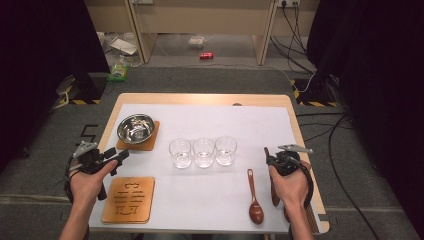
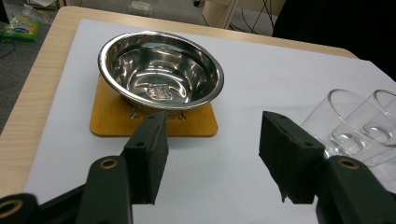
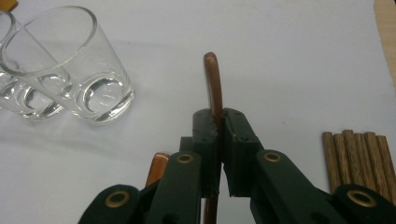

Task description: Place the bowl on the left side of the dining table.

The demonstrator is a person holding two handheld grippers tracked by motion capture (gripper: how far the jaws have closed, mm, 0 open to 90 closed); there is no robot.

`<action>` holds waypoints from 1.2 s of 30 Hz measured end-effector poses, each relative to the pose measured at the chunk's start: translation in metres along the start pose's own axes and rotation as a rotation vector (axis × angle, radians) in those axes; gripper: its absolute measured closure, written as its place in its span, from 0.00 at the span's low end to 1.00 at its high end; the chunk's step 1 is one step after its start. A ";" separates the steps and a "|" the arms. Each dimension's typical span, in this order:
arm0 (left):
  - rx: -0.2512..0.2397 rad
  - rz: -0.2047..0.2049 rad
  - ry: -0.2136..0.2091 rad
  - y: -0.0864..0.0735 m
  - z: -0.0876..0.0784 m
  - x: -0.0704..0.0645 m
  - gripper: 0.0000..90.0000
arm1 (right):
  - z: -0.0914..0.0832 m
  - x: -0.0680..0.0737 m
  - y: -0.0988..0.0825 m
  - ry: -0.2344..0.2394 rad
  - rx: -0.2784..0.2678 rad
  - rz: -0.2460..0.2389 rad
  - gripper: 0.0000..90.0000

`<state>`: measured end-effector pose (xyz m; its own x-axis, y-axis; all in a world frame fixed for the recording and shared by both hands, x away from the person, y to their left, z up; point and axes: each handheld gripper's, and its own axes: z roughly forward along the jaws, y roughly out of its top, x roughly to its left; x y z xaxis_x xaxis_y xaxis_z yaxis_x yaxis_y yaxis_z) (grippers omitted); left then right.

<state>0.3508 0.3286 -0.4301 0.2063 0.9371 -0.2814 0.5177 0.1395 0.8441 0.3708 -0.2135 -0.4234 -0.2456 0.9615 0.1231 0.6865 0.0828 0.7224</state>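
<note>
Three glasses (image 1: 203, 152) sit mid-tabletop (image 1: 210, 100) on white paper, grey floor behind. Left gripper view: your left tongs (image 2: 212, 154) gape empty before the steel bowl (image 2: 160, 70). Right gripper view: your right tongs (image 3: 220, 135) pinch a wooden spoon handle (image 3: 213, 84).

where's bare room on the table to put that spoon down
Free: the white sheet between the empty coaster and the lying spoon, and behind the three glasses. Crowded: the bowl corner and the right edge by the sticks.
</note>
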 end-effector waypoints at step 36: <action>-0.043 0.005 0.017 0.001 -0.009 0.003 0.46 | 0.005 0.002 0.041 0.021 -0.178 -0.014 0.94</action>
<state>0.3439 0.3344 -0.4261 0.1945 0.9431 -0.2697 0.4802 0.1482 0.8646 0.4022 -0.2072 -0.3968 -0.2693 0.9549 0.1251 0.5517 0.0465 0.8328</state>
